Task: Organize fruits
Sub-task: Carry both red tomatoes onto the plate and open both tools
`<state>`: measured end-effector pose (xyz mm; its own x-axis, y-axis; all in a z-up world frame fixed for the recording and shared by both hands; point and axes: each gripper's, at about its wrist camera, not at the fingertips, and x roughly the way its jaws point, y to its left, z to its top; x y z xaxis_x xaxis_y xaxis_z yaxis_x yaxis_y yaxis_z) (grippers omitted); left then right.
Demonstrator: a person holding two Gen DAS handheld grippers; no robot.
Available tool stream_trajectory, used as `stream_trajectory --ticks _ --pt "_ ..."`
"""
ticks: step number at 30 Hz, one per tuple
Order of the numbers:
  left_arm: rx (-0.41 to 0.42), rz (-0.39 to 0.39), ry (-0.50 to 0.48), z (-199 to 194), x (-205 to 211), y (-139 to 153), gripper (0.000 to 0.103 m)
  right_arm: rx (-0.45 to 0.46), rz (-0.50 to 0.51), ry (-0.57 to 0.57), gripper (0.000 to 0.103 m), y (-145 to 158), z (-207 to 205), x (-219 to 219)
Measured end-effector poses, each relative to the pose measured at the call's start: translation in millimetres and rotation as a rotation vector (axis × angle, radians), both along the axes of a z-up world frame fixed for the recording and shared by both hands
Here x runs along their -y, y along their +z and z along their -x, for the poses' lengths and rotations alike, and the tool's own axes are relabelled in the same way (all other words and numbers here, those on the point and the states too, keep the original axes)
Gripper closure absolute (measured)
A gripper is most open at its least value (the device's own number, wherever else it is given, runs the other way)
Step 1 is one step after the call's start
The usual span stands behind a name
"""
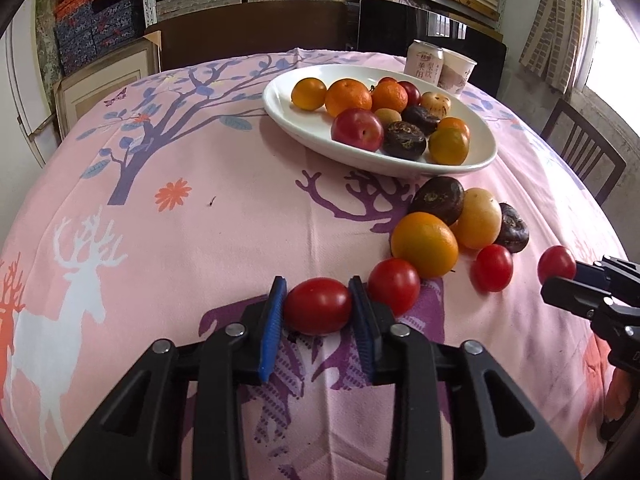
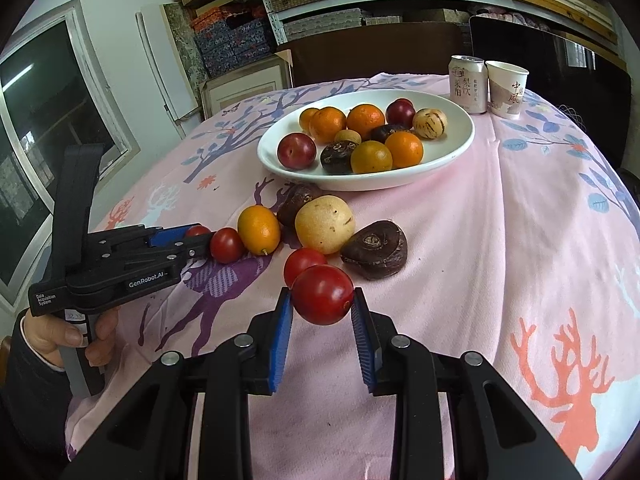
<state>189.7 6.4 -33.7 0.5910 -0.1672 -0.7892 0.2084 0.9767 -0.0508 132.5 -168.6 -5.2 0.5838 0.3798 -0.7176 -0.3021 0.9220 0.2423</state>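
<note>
My left gripper (image 1: 318, 292) is shut on a red cherry tomato (image 1: 318, 307) that rests on the pink tablecloth. The right wrist view shows the same gripper (image 2: 202, 237) from the side. My right gripper (image 2: 322, 294) is shut on another red tomato (image 2: 323, 295), and it shows at the right edge of the left wrist view (image 1: 562, 280). Loose fruit lies between them: two more tomatoes (image 1: 394, 286) (image 1: 492, 268), an orange kumquat (image 1: 425, 243), a yellow fruit (image 1: 478, 218) and two dark water chestnuts (image 1: 438, 199). Behind stands a white plate (image 1: 288, 116) holding several fruits.
A drink can (image 2: 468, 84) and a paper cup (image 2: 507, 90) stand behind the plate at the far right. A wooden chair (image 1: 582, 152) is beside the table's right edge. Shelves with boxes fill the back wall. A hand (image 2: 60, 336) grips the left tool's handle.
</note>
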Motion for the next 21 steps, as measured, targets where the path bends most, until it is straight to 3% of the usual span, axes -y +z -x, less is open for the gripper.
stream_trajectory --ticks 6,11,16,21 --pt "0.018 0.049 0.029 8.2 -4.6 20.6 0.072 0.032 -0.032 -0.037 0.072 5.7 0.4 6.9" --pt "0.054 0.047 0.035 9.1 0.4 46.7 0.072 0.088 -0.125 -0.080 0.072 34.5 10.3 19.7" --pt "0.083 0.042 0.027 -12.6 13.1 71.0 0.072 0.191 -0.082 -0.079 0.072 66.8 3.2 21.2" --pt "0.106 0.031 0.049 -55.0 28.5 82.1 0.072 0.214 -0.034 -0.101 0.072 64.4 -42.8 11.0"
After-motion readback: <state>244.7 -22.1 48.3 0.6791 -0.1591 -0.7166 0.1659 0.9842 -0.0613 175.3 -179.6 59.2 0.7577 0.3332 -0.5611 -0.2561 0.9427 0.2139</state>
